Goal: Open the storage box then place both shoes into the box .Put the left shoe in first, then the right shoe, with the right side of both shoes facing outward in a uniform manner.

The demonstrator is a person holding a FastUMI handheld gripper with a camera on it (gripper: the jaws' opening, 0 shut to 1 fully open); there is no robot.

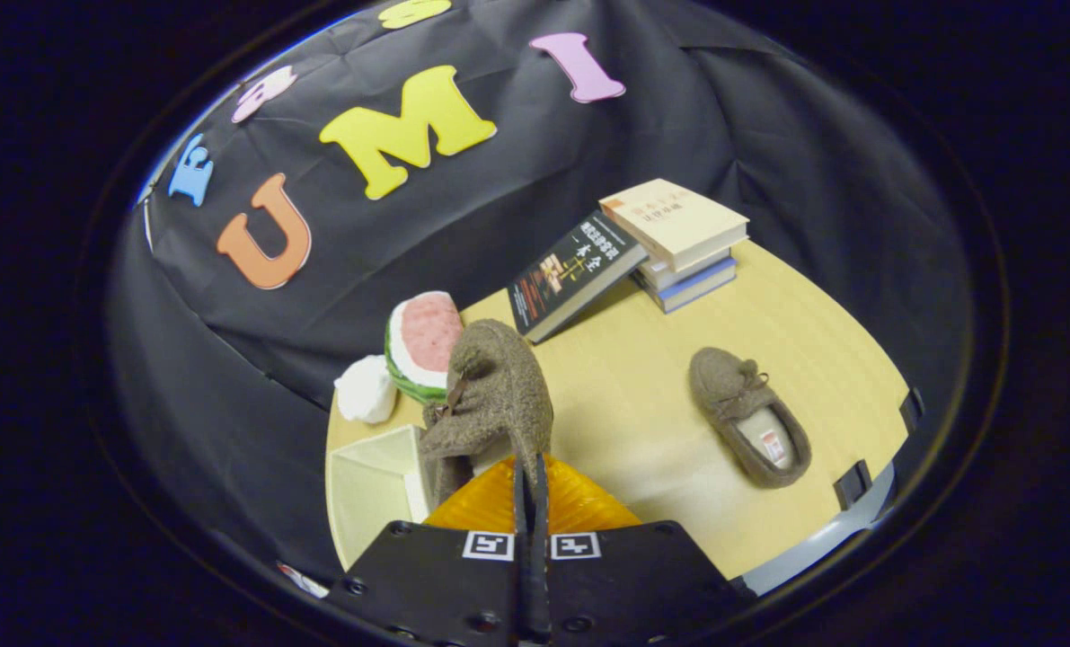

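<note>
A: What has the gripper (529, 472) got?
B: Its fingers are pressed nearly together on the edge of a fuzzy brown shoe (490, 395), which hangs lifted just ahead of them, toe up.
A: And the box (375, 490)?
B: White, open, just below and beside the held shoe. Its orange lid (579, 508) lies under the fingers.
A: The other shoe (750, 418)?
B: Flat on the table (642, 395), well apart from the box.
A: Anything else?
B: A watermelon slice (425, 343) and a white lump (366, 388) behind the box, and books (669, 243) at the table's far side.
</note>
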